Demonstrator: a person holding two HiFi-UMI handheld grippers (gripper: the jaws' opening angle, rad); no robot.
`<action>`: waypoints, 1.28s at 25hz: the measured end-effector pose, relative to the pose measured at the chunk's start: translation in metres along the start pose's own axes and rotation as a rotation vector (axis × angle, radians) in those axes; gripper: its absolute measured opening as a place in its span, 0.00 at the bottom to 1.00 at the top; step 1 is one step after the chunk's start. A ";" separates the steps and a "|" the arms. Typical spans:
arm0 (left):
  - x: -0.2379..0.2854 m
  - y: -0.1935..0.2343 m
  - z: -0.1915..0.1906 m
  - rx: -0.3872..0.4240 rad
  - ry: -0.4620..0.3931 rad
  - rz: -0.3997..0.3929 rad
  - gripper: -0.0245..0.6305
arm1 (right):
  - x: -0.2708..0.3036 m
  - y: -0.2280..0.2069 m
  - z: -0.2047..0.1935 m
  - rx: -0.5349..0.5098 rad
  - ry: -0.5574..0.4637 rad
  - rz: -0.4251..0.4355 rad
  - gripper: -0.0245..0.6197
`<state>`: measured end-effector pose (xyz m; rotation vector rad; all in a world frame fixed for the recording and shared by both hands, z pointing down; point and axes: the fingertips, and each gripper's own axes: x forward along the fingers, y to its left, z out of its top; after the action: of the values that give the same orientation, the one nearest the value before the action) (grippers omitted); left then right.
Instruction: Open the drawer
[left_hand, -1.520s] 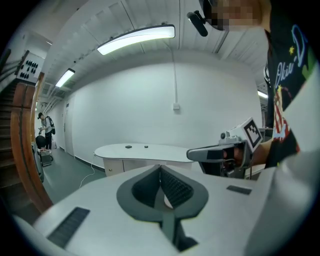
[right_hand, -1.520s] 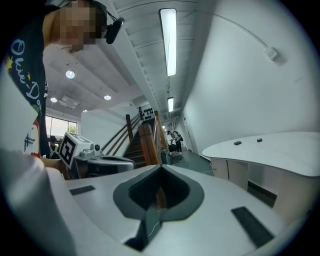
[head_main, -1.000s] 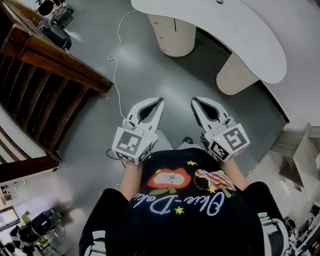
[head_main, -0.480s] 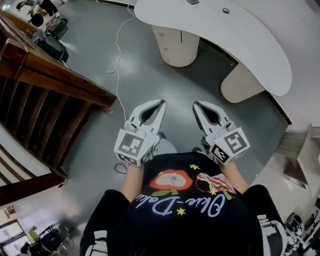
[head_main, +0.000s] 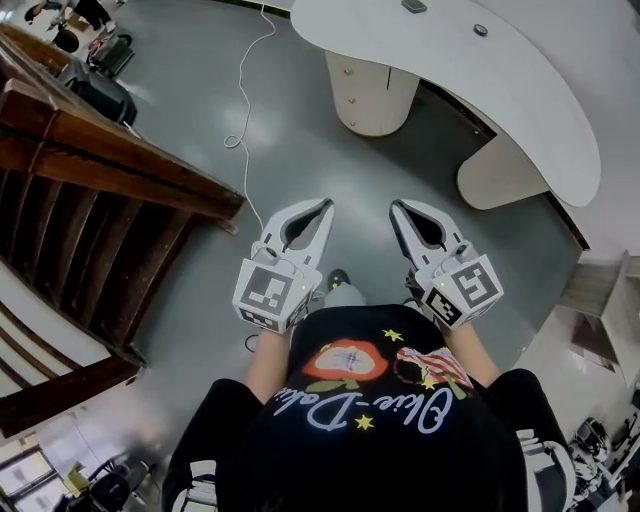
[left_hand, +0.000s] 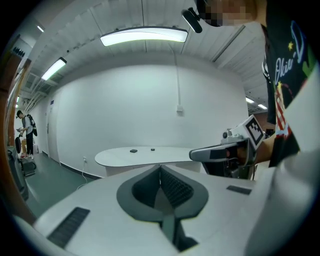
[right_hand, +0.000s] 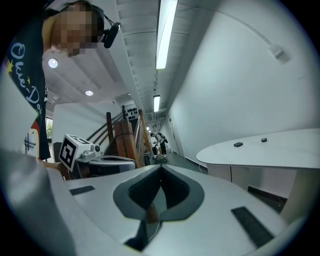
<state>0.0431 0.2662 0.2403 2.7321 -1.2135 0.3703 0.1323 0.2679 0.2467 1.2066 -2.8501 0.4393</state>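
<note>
Both the left gripper (head_main: 325, 206) and the right gripper (head_main: 397, 208) are closed and empty above the grey floor (head_main: 300, 150). Well ahead of their tips, under a curved white desk (head_main: 520, 90), stands the rounded drawer pedestal (head_main: 370, 95). A wooden stair railing (head_main: 110, 170) runs left of the left gripper.

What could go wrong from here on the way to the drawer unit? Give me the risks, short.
1. The white cable lies on the floor between the person and the drawer unit and could catch a foot.
2. The left gripper and right gripper are both shut and empty. They would likely have to open before either can take hold of a drawer front.
</note>
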 end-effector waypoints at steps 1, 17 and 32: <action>-0.003 0.008 -0.002 0.009 0.004 -0.003 0.04 | 0.008 0.003 0.000 0.000 0.002 -0.006 0.04; 0.011 0.058 -0.015 -0.015 -0.005 -0.149 0.04 | 0.042 0.003 -0.008 0.020 0.032 -0.175 0.04; 0.056 0.140 -0.004 -0.025 0.034 0.014 0.04 | 0.141 -0.059 0.013 0.017 0.036 -0.015 0.04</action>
<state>-0.0255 0.1342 0.2623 2.6867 -1.2206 0.3988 0.0760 0.1264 0.2663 1.2088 -2.8111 0.4801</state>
